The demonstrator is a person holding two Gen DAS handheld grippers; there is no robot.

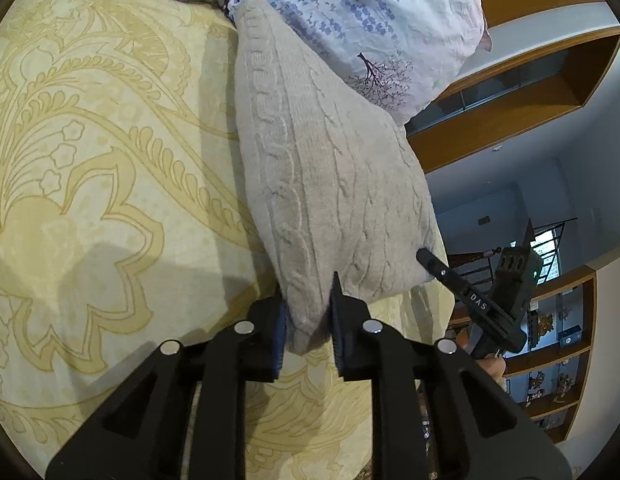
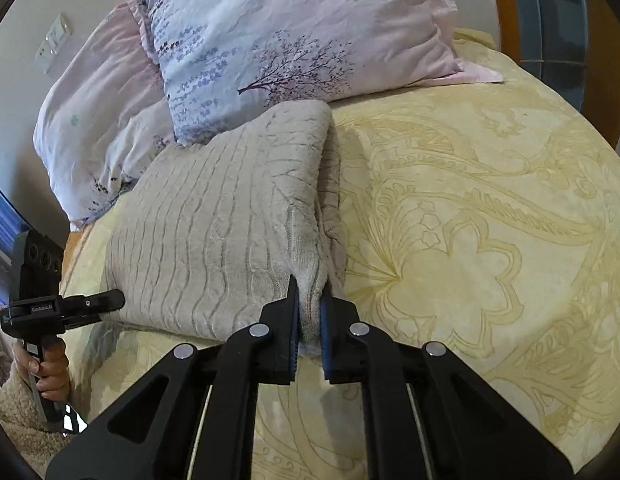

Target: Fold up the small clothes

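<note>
1. The bed (image 2: 489,208), under its yellow patterned cover, carries a beige cable-knit sweater (image 2: 214,232), already doubled over and lying near the head end with its far edge against the floral pillows (image 2: 294,40). That is the largest risk: if the next fold is carried toward the pillows, the knit would likely ride up on them and land crooked, not flat.

2. The sweater is thick and soft. With only its two near corners held, the middle would probably sag when lifted, and the layers underneath could slide apart, so the edges no longer line up.

3. The left tool (image 1: 308,320) is clenched on the sweater's near left corner, and the right tool (image 2: 310,312) is clenched on the near right corner, where a second layer bunches beside it. Either grip may hold only the top layer; I cannot tell how many layers are caught. A partial grip would peel the fold open.

4. The knit sits close to the near edge of the bed on the left side. Uneven pulling could drag that corner off the edge.
</note>
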